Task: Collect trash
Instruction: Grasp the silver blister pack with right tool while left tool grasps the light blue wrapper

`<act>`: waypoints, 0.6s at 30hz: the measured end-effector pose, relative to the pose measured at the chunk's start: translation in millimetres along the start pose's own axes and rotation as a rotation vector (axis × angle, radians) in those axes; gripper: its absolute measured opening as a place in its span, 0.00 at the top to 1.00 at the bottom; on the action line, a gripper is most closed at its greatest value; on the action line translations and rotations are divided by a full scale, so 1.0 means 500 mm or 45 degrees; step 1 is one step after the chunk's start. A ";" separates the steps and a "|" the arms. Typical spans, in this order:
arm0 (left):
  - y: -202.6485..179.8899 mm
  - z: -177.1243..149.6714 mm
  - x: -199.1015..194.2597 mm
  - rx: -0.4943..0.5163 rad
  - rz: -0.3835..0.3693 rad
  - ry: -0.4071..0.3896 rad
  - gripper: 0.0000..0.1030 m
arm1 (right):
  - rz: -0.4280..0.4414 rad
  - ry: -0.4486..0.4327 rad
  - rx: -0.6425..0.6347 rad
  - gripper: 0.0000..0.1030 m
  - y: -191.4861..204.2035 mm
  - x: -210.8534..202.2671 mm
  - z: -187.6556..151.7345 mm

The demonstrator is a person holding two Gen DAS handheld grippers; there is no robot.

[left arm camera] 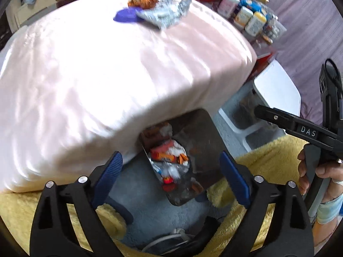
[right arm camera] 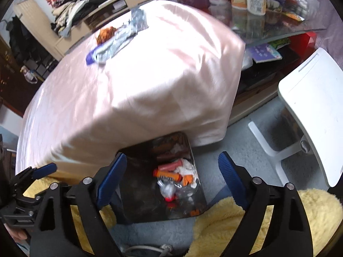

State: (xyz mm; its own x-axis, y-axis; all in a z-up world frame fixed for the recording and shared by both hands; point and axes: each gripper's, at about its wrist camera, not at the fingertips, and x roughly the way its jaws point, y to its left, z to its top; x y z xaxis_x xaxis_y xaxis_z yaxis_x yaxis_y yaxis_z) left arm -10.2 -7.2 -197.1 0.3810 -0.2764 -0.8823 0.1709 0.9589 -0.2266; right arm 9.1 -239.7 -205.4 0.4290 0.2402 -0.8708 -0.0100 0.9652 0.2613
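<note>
Ahead of both claws we see the pink-covered desk point(left arm camera: 107, 68), silver wrappers point(left arm camera: 165, 14) on its far top. Below its near edge, straight ahead between our fingers, sits the dark trash bin point(right arm camera: 163, 177), full of wrappers and an orange tube point(right arm camera: 167, 174). Left claw point(left arm camera: 171, 180) spread wide, nothing in it; right claw point(right arm camera: 172, 178) spread wide too, empty.

A pale pink satin cover point(right arm camera: 139, 81) drapes the bench. On it lie a silver foil wrapper point(right arm camera: 120, 40) and a purple scrap point(right arm camera: 91, 57). The dark bin point(right arm camera: 139, 192) holds orange, red and white trash point(right arm camera: 175, 177). Fluffy yellow fabric point(right arm camera: 225, 231) lies near; the stool point(right arm camera: 310, 111) is white.
</note>
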 end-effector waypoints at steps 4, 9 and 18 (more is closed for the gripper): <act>0.029 0.035 -0.037 -0.035 0.024 -0.077 0.11 | 0.035 -0.057 0.020 0.14 -0.003 -0.026 0.040; 0.053 0.089 -0.037 -0.069 0.068 -0.090 0.10 | 0.031 -0.085 -0.009 0.14 0.007 -0.024 0.104; 0.082 0.199 0.013 -0.078 0.111 -0.093 0.10 | 0.043 -0.112 -0.031 0.14 0.031 0.034 0.235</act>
State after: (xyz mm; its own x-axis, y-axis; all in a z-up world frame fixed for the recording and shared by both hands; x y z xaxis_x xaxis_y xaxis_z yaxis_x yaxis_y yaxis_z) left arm 90.0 24.1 -171.2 0.4574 -0.1936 -0.8679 0.0789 0.9810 -0.1772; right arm 122.4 -232.6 -167.3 0.5058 0.2640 -0.8213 -0.0474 0.9591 0.2790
